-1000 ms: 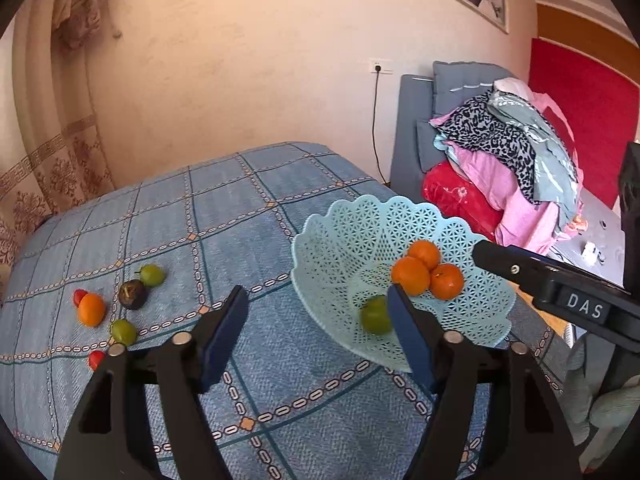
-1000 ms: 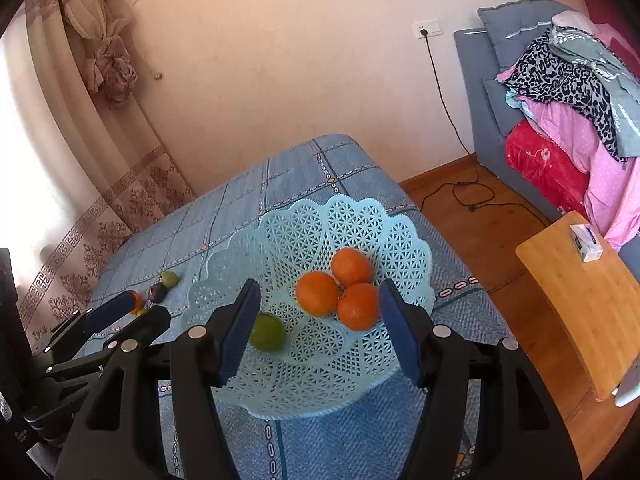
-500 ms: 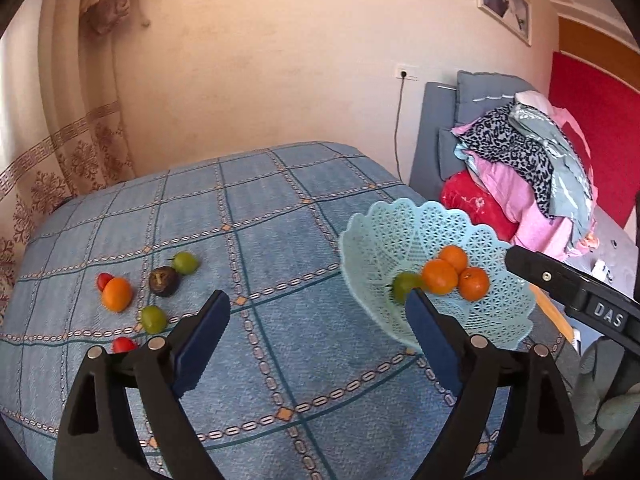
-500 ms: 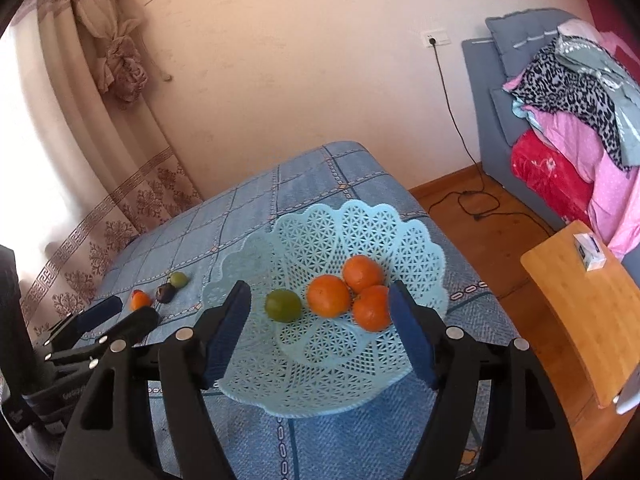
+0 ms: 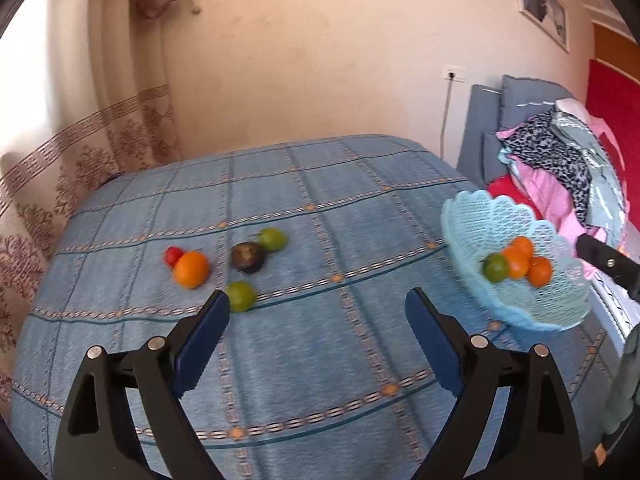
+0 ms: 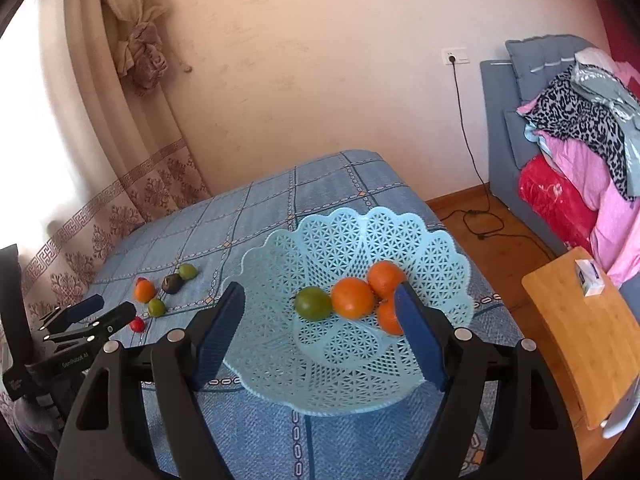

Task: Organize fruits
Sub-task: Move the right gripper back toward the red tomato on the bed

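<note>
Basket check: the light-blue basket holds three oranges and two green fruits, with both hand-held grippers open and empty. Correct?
Not quite. The right wrist view shows the basket holding three oranges and only one green fruit. The other two green fruits lie on the blue cloth. Both the left hand-held gripper and right hand-held gripper are open and empty.

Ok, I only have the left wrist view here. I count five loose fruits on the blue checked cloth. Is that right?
Observer: Six. The right wrist view shows a second small red fruit by the left gripper, probably behind its finger for you.
Operator: Is the right gripper holding anything?
Observer: No. The right gripper is open and empty, above the pale blue lattice plastic basket.
Operator: Anything beyond the basket on that side?
Observer: A wooden side table with a small white box on it.
</note>
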A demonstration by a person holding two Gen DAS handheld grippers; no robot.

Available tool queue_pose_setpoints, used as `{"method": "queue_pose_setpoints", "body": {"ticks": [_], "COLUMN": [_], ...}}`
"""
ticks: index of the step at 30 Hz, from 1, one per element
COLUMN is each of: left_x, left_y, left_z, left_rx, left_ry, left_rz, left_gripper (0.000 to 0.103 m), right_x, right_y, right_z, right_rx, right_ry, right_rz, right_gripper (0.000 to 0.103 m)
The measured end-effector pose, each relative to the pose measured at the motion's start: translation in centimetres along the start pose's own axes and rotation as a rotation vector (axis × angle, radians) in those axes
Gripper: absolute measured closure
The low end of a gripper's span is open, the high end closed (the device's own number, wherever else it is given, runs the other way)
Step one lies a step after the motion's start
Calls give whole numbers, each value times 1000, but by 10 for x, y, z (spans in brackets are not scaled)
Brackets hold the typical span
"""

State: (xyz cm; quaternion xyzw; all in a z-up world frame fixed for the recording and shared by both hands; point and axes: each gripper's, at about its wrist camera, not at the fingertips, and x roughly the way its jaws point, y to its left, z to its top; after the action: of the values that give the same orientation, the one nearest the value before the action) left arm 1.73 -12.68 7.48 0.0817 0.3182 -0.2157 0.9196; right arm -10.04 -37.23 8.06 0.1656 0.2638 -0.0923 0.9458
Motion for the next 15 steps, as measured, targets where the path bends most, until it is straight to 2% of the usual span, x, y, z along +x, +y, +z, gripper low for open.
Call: {"method": "queue_pose_setpoints", "body": {"ticks": [8, 15], "left_x": [2, 3], "left_y": [45, 67], "left_z": [-14, -21], "left_rx": [-56, -74], "left_ry": [24, 19], "left_rz": [69, 105], "left_gripper": [14, 14], "right_x": [5, 19], "right_y": [22, 48], "right_z": [-2, -4], "right_rx": [-65, -101], "right_ry": [0, 28], "right_rz": [7, 29], "right_gripper": [24, 24]}}
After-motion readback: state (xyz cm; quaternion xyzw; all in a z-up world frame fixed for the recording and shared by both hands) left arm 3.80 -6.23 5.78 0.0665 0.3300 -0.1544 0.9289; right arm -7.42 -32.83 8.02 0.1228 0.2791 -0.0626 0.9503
